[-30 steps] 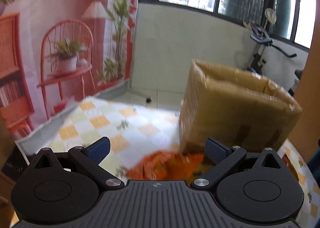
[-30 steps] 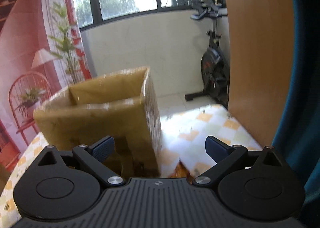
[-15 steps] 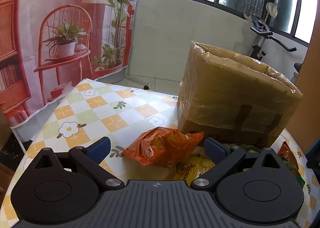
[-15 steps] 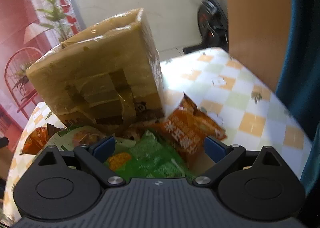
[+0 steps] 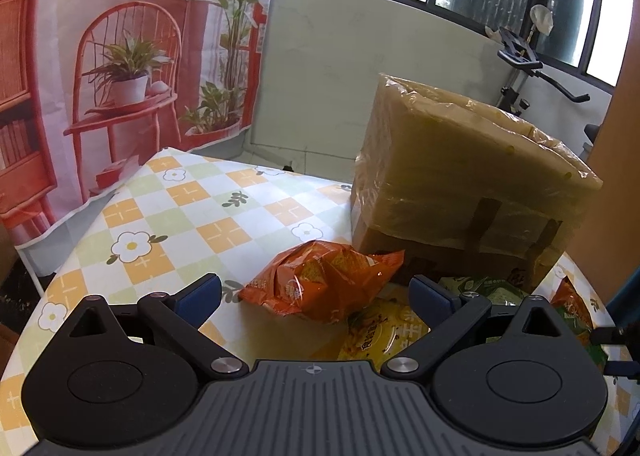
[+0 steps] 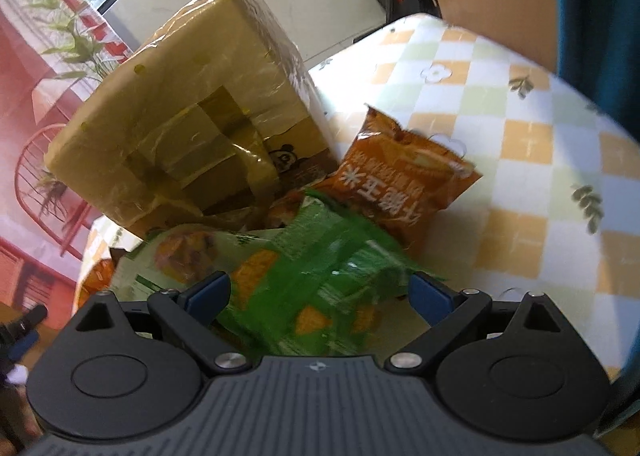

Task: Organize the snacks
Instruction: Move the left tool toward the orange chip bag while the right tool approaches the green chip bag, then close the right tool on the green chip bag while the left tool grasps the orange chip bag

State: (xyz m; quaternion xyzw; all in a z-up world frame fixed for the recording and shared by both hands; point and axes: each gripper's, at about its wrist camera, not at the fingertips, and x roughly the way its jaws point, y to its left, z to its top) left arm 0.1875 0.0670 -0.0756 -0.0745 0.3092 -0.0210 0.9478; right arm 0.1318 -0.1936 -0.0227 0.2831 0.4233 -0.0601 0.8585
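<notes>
1. Left tool [image 5: 316, 290]: jaws wide apart, nothing between them. It hangs above the near edge of the worktop [image 5: 188, 211] and looks forward and slightly down.
2. Right tool [image 6: 320, 290]: jaws also wide apart and empty, tilted steeply down over the pile of snacks.
3. Directly ahead of the left tool lies a crumpled orange bag [image 5: 320, 280], its long axis running left to right across the view, roughly in line with the gap between the jaws. A yellow bag [image 5: 380, 332] lies partly under it on the right.
4. Under the right tool lies a green bag [image 6: 320, 276], blurred, with its long axis running from lower left to upper right. Another orange packet [image 6: 404, 187] lies just beyond it, and a pale packet [image 6: 180, 252] sits to its left.
5. Behind all the snacks stands a cardboard box [image 5: 460, 191] wrapped in plastic film and tape. The bags lie against its base.
6. Key relation: each tool has a bag right in front of it; the right tool looks nearer its target, the green bag, than the left is to the orange bag.
7. Change over the last second: both views have tipped down from the box and window toward the worktop; the right tool has closed in on the pile. Jaw spacing unchanged.
</notes>
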